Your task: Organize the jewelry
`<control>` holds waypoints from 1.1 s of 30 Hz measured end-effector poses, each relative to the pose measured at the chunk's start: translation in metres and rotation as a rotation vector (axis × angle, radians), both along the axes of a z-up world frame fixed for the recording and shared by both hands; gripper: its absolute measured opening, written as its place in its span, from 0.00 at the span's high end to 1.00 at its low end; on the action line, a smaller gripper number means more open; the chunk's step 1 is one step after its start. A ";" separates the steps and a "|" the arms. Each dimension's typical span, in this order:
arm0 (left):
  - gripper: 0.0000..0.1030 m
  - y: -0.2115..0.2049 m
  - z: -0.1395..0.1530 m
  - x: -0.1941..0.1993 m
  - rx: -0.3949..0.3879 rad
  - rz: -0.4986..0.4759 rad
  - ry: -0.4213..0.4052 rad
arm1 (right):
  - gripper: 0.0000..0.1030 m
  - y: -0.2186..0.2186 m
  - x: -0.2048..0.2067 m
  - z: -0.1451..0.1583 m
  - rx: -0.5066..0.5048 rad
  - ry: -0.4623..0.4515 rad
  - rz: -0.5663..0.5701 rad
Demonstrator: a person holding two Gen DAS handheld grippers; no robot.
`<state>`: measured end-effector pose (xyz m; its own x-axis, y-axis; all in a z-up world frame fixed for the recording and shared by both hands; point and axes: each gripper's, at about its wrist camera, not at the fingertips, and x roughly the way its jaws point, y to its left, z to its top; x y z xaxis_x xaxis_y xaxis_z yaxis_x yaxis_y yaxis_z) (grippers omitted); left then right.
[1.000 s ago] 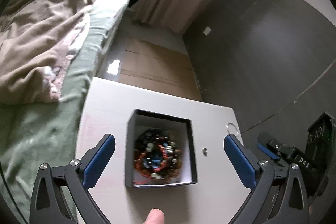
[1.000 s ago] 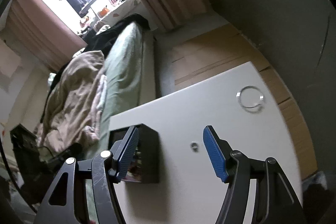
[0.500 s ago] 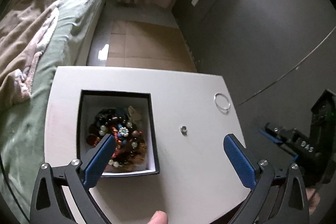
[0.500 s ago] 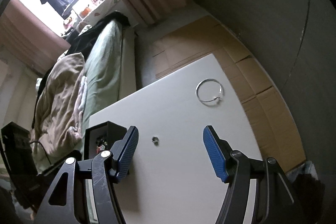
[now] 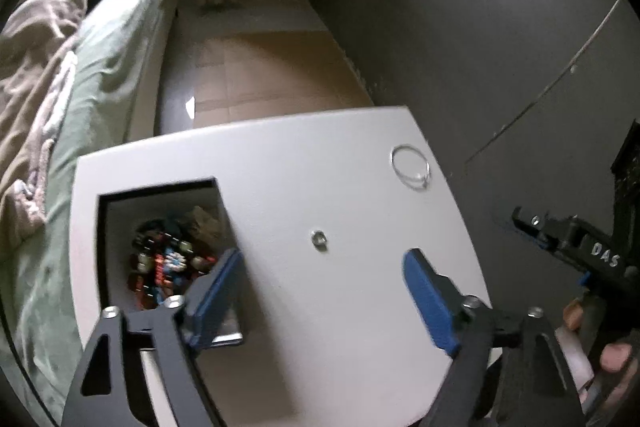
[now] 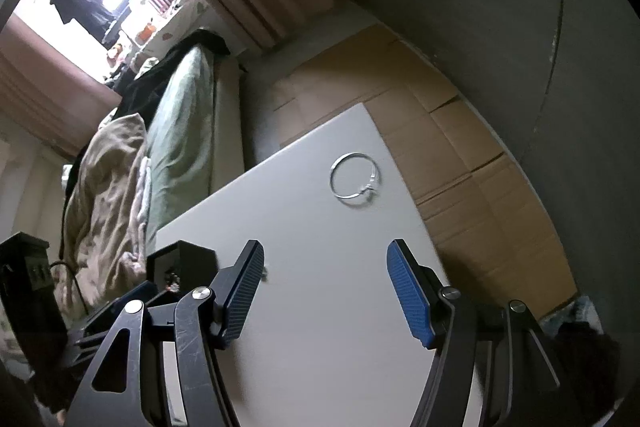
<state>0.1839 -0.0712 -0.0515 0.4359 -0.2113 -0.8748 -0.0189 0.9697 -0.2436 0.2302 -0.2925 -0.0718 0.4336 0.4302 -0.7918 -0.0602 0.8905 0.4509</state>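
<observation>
A black box (image 5: 102, 227) with a white inside holds a heap of coloured bead jewelry (image 5: 168, 259) at the left of the white table (image 5: 300, 155). A small silver ring (image 5: 319, 239) lies on the table just beyond my left gripper (image 5: 324, 259). Its jaws are closing, and no pad touches anything. A thin silver bangle (image 5: 411, 173) lies near the table's far right edge. In the right wrist view that bangle (image 6: 354, 179) lies ahead of my right gripper (image 6: 325, 251), which is open and holds nothing. There the box (image 6: 180, 263) sits at the left.
A bed with a green sheet (image 5: 112, 75) and a beige blanket (image 6: 104, 195) runs along the table's left side. Flattened cardboard (image 6: 460, 155) covers the floor beyond the table, by a dark wall (image 5: 480, 27). The right gripper's black body (image 5: 568, 239) hangs off the table's right edge.
The left gripper has swung right, from over the box to the small ring, and its jaws have narrowed. The right gripper has shifted right, so the bangle now lies ahead of it.
</observation>
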 end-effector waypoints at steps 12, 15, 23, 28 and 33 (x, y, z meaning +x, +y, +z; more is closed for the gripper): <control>0.55 -0.021 -0.049 0.031 0.048 0.014 0.144 | 0.37 -0.030 0.012 -0.019 -0.036 0.078 -0.072; 0.59 -0.025 -0.056 0.039 0.063 0.014 0.158 | 0.37 -0.032 0.016 -0.023 -0.038 0.088 -0.075; 0.70 -0.033 -0.075 0.052 0.129 0.021 0.181 | 0.37 -0.030 0.027 -0.032 -0.041 0.106 -0.078; 0.81 -0.037 -0.075 0.053 0.184 0.032 0.171 | 0.37 -0.027 0.030 -0.035 -0.052 0.109 -0.081; 0.89 -0.038 -0.074 0.052 0.197 0.031 0.186 | 0.37 -0.021 0.034 -0.038 -0.050 0.116 -0.074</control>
<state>0.2356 -0.1091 -0.1258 0.2675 -0.0182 -0.9634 -0.0762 0.9963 -0.0399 0.2647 -0.3135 -0.1103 0.3669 0.3594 -0.8581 0.0569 0.9120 0.4063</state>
